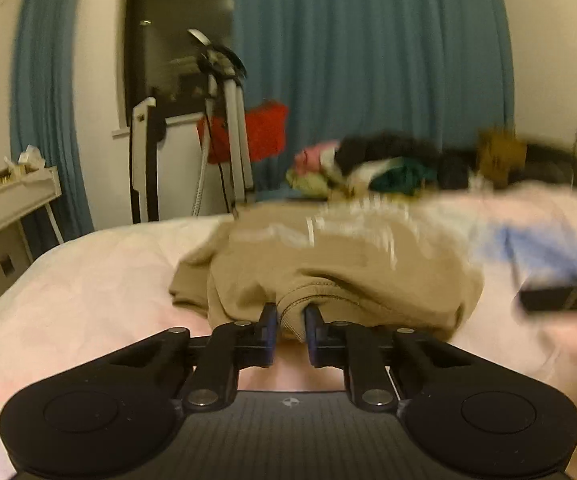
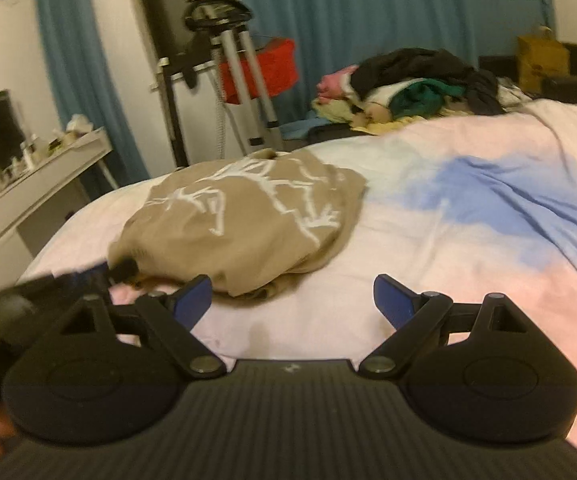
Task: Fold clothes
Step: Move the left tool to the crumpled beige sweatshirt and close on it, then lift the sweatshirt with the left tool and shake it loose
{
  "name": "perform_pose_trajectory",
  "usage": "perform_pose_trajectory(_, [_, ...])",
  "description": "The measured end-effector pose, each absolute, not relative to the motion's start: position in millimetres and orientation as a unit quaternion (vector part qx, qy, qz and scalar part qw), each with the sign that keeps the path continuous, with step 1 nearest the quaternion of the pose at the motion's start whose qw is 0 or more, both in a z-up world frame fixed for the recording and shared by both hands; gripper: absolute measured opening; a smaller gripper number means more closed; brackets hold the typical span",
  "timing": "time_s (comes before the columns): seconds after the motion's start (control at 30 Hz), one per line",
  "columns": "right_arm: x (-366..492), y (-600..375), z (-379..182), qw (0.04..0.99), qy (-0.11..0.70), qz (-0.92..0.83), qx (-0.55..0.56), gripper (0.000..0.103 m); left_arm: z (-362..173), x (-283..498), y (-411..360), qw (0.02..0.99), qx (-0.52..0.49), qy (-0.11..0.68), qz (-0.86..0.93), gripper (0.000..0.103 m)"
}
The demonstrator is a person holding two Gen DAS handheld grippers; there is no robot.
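A tan shirt (image 1: pixel 328 264) with a white print lies bunched on the pink and blue bedsheet (image 1: pixel 88 280). My left gripper (image 1: pixel 291 330) is shut on the near hem of the tan shirt. In the right wrist view the same shirt (image 2: pixel 244 220) lies left of centre on the bed. My right gripper (image 2: pixel 292 300) is open and empty, just in front of and to the right of the shirt's near edge. The left gripper shows blurred at the left of that view (image 2: pixel 88 276). The right gripper shows as a dark blur at the right edge of the left wrist view (image 1: pixel 560 300).
A pile of mixed clothes (image 2: pixel 408 84) lies at the far side of the bed. A garment steamer stand (image 2: pixel 232 72), a red bag (image 2: pixel 264 68) and blue curtains (image 2: pixel 368 20) stand behind. A white shelf (image 2: pixel 36 184) with small items is at the left.
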State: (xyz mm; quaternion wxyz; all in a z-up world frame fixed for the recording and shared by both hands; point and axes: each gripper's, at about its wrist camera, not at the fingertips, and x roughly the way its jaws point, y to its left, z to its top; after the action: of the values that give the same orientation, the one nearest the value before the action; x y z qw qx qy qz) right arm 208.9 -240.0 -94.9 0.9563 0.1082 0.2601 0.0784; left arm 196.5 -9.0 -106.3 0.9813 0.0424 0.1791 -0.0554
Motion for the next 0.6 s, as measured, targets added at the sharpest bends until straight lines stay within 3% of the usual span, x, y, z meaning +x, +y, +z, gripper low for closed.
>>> perform_pose_trajectory(0.37, [171.8,-212.9,-67.7,0.976,0.182,0.111,0.033,0.089,-22.7,88.1,0.9,0.991,-0.008,0.065,-0.113,0.008])
perform_pose_trajectory(0.6, [128.7,-192.8,-48.1,0.970,0.180,0.163,0.003,0.089,15.5,22.5,0.7,0.992,-0.031,0.006,-0.122,0.007])
